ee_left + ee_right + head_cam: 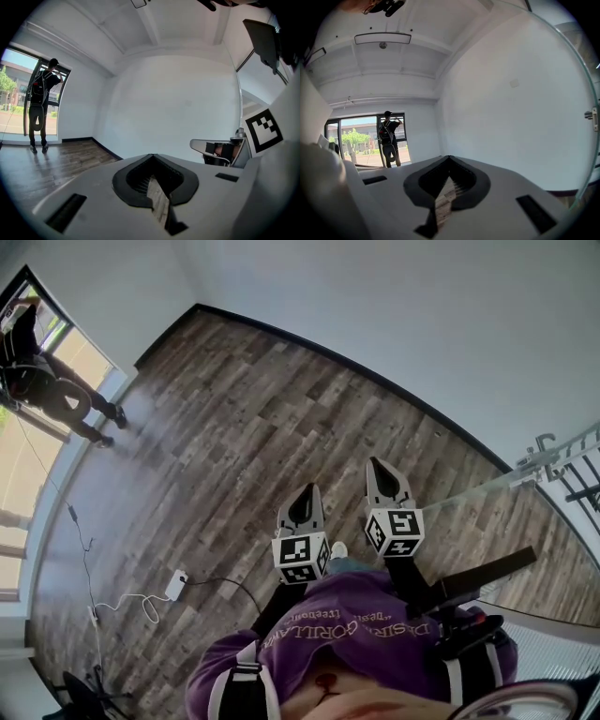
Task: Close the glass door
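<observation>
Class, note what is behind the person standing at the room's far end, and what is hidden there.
Behind the person is a window, showing a green tree and a building outside. The person's body covers part of the glass, so what lies directly behind cannot be seen.

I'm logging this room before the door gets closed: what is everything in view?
floor: one, grey-brown wood planks, across the room
walls: two, white, beyond the floor
window: one, far left
other person: one, dark clothes, at the window
charger with cable: one, white, on the floor, left
glass door: one, clear, right
shirt: one, purple, bottom
left gripper: one, grey, shut, empty
right gripper: one, grey, shut, empty
</observation>
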A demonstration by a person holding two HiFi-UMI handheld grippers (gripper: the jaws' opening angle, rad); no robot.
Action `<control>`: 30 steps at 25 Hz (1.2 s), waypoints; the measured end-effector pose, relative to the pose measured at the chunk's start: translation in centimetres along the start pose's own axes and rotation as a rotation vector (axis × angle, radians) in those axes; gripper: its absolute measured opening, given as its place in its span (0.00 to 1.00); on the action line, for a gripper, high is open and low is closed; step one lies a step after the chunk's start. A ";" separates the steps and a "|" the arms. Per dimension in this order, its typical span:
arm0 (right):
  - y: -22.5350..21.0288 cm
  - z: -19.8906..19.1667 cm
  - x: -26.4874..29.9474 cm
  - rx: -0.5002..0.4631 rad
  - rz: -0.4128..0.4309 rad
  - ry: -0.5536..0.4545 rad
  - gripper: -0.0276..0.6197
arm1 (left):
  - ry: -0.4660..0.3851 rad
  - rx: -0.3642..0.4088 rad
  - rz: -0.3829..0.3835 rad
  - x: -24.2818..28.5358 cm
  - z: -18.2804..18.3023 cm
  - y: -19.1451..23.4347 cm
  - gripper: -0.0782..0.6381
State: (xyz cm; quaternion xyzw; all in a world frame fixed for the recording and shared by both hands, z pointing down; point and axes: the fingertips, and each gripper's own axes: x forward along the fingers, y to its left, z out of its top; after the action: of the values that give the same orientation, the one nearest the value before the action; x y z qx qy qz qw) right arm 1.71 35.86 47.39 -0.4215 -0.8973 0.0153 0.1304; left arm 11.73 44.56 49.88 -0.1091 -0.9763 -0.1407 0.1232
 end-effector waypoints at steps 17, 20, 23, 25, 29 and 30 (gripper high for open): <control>-7.6 0.2 7.5 0.018 -0.123 0.027 0.03 | 0.072 0.003 -0.108 12.5 0.4 -0.2 0.11; -8.8 0.9 10.6 0.021 -0.164 0.020 0.03 | 0.086 0.011 -0.151 16.3 1.2 0.8 0.11; -10.0 2.0 13.9 0.012 -0.199 0.006 0.03 | 0.066 0.036 -0.197 20.3 3.1 1.8 0.11; -10.6 2.9 16.1 0.004 -0.225 -0.015 0.03 | 0.050 0.052 -0.219 22.9 4.4 3.1 0.11; -11.8 4.4 19.7 0.009 -0.286 -0.040 0.03 | 0.049 0.069 -0.265 27.2 6.3 4.9 0.11; -12.0 4.7 20.4 0.013 -0.296 -0.044 0.03 | 0.054 0.071 -0.274 28.1 6.5 5.1 0.11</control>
State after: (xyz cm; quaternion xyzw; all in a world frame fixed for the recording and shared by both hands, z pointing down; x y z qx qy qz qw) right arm -20.97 44.06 49.06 -0.2832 -0.9522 0.0107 0.1143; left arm -14.92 56.35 52.70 0.0337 -0.9828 -0.1243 0.1326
